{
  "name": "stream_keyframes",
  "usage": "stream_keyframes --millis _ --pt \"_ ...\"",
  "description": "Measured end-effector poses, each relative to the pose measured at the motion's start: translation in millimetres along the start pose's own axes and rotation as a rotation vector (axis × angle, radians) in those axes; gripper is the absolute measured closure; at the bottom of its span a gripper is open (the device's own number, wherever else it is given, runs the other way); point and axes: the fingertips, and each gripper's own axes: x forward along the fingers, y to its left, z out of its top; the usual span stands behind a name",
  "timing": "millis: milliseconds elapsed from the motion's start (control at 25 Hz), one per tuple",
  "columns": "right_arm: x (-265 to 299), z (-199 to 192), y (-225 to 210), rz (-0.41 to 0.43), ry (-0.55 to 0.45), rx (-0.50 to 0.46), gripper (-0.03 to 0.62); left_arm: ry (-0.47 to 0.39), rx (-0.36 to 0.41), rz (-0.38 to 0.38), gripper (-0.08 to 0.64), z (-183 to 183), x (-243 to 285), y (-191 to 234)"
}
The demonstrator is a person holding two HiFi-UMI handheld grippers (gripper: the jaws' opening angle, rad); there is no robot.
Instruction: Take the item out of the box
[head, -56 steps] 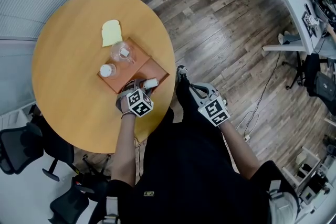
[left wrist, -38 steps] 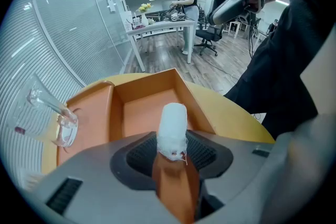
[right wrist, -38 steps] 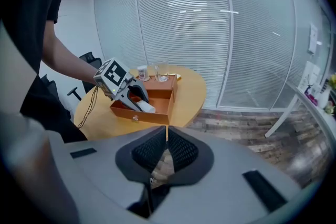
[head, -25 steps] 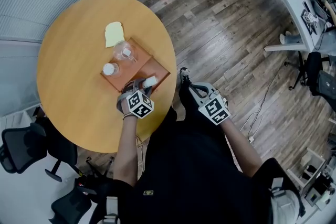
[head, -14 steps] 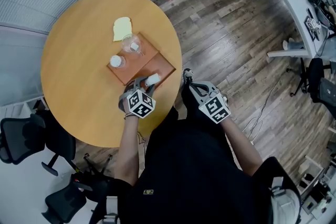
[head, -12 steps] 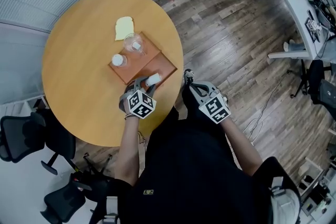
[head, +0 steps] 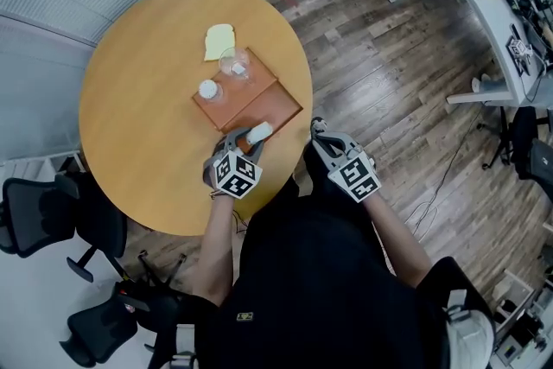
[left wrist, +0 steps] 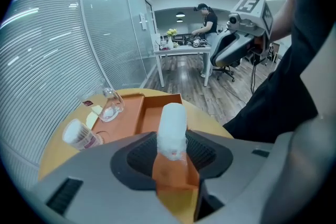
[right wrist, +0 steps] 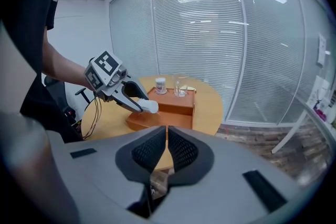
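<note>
**Left gripper grips the white item at the box's near end**

The left gripper point(head: 251, 139) is clamped on a white cylindrical item point(head: 260, 131), its jaws set fairly wide with a pad on either side of the item's lower part. In the left gripper view the item point(left wrist: 172, 128) stands up between the dark pads and reaches forward past the left gripper point(left wrist: 172, 159). The right gripper view shows the item point(right wrist: 150, 107) at the near end of the orange box point(right wrist: 177, 104), roughly level with its rim. Whether it touches the box cannot be told.

The box point(head: 278, 104) sits on the round wooden table point(head: 147, 143), close to the edge nearest the person. Its near compartment point(left wrist: 159, 113) is bare inside. A clear glass point(head: 235, 65) with something white in it stands at the box's far end. A small white-topped cup point(head: 207, 89) stands in the box too, left of the glass. A pale yellow slice point(head: 219, 40) lies on the table just beyond the box.

The right gripper point(head: 318, 130) hangs off the table's edge, above the wooden floor point(head: 380, 82). Its jaws meet with nothing between them point(right wrist: 166, 147).
</note>
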Motion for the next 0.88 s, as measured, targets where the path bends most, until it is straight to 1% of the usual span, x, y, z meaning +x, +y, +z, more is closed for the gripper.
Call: stream_keyframes --millis 120,320,560,720,880 --pt "1 2 7 -0.002 -0.003 -0.012 0.583 -0.045 -0.043 0.003 0.385 3 -12 -1" --pt "-1 12 15 -0.01 -0.023 -0.022 0.583 -0.082 -0.016 0.028 0.385 12 -32 -5" --pt "-13 20 15 -0.037 -0.042 -0.041 0.583 -0.164 -0.024 0.05 0.387 32 -55 -11" --pt "-19 22 9 -0.066 -0.05 -0.054 0.583 -0.199 -0.026 0.058 0.387 40 -66 -14" --pt "-29 27 -3 -0.107 -0.082 -0.045 0.583 -0.242 -0.048 0.045 0.387 47 -76 -17"
